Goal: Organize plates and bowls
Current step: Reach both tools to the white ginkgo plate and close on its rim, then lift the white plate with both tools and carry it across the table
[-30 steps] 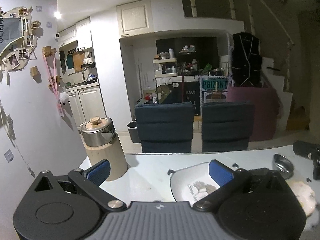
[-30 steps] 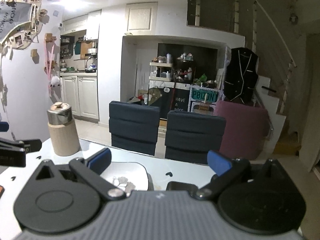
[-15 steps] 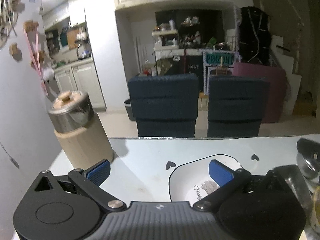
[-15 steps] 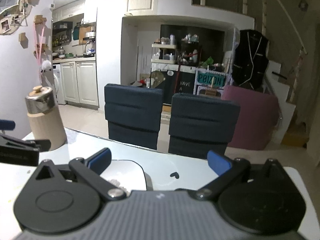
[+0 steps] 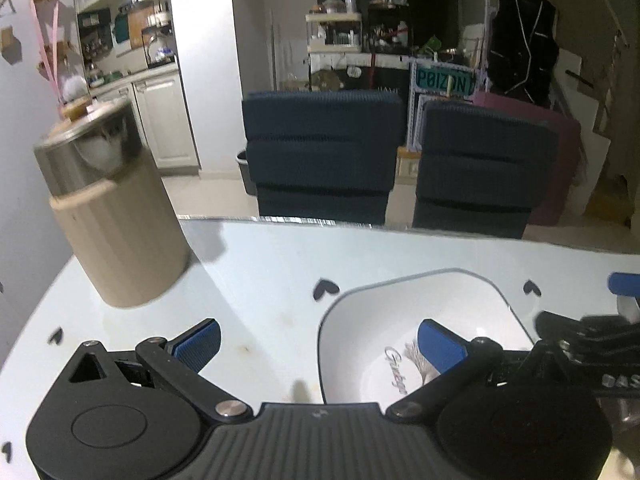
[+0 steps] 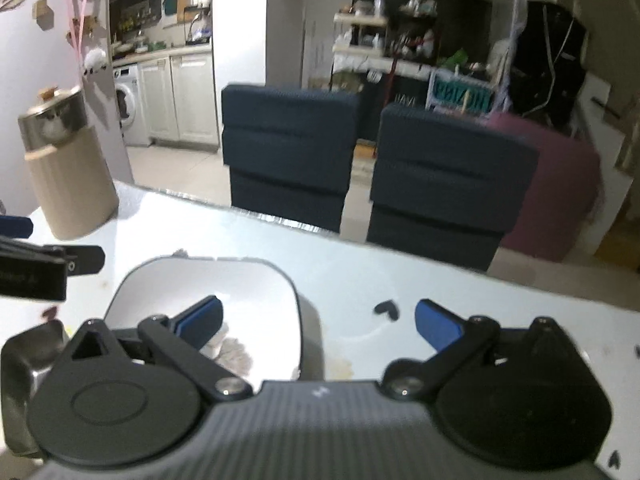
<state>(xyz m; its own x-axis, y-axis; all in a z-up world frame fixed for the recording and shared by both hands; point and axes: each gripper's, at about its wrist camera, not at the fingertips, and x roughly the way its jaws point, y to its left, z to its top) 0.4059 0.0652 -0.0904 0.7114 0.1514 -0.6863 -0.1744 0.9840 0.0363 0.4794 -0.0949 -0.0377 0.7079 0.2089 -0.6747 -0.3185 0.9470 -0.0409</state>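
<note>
While both grippers hang low over the white table (image 5: 272, 272), I note the one relation that counts: the white square bowl (image 5: 416, 304) lies ahead and to the right of the left gripper (image 5: 318, 340), and ahead and to the left of the right gripper (image 6: 318, 320), so it sits between my two tools. In the left wrist view the right-hand blue pad (image 5: 440, 344) overlaps the bowl's hollow while the left pad is over bare table, so the bowl's near-left rim falls inside the gap. In the right wrist view it is the mirror case: the left pad (image 6: 202, 320) is over the bowl's interior and the right pad over bare table, the near-right rim between them. Fingers on both grippers are spread wide and grip nothing. I cannot tell whether any pad touches the bowl. The bowl has no real long axis, being a rounded square with printed script and a feather-like motif inside. Both tools point forward across the table toward the dark chairs (image 5: 324, 152), roughly level, tipped slightly down. A beige canister with a steel lid (image 5: 108, 208) stands well to the left. A metal dish (image 6: 28, 348) shows at the right view's left edge. I judge either hand equally near; a rim pinch looks like the next step.
</note>
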